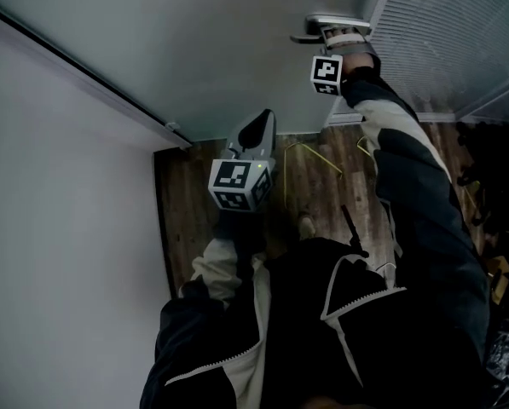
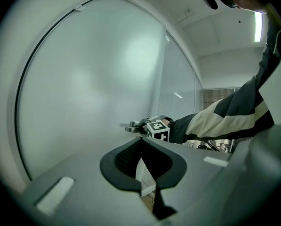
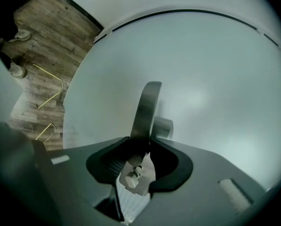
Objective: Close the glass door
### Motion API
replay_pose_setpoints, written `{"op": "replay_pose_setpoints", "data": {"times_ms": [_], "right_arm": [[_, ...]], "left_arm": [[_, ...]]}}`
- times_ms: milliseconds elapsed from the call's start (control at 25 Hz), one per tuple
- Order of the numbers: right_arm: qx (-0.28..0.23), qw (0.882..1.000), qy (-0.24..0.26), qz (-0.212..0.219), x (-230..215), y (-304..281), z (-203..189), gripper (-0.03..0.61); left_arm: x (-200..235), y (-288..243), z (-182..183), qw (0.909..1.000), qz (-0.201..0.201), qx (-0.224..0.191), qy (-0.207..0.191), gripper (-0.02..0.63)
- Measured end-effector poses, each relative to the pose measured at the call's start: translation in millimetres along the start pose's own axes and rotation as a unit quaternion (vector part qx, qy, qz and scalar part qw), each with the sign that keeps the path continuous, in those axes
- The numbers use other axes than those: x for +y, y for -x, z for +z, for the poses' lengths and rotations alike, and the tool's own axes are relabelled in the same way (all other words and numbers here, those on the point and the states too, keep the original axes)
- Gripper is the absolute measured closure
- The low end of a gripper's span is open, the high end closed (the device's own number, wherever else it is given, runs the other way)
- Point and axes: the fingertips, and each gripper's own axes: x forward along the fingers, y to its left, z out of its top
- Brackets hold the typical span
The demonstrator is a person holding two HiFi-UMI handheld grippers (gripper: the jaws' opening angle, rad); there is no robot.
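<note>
Dark jacket [image 1: 433,237], cream sleeve panels [image 1: 372,109], white piping [image 1: 356,301], grey hand-held grippers [image 1: 261,126] [image 1: 338,31], black-and-white square-marker cubes [image 1: 240,186] [image 1: 326,73]

The right arm [image 1: 412,186], in a dark sleeve with a pale band, stretches fully out away from the body. The right gripper [image 1: 339,32] at its end has its jaws closed on the lever of the door handle [image 3: 147,109], which runs straight in between the pads. The left arm [image 1: 224,267] is bent and kept close to the chest, with the left gripper [image 1: 258,130] held out in front, pointing roughly level. Its jaws stand a narrow gap apart, seemingly with nothing between them.
</note>
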Motion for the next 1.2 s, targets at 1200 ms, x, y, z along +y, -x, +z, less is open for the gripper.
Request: {"op": "replay_pose_setpoints", "data": {"times_ms": [1200], "right_arm": [[-0.002,0.999,-0.04,-0.005,-25.5,-52.6,-4.6,0.434]], "left_arm": [[27.7,22.8,-19.0,0.9979,0.064,0.012,0.01,0.612]]}}
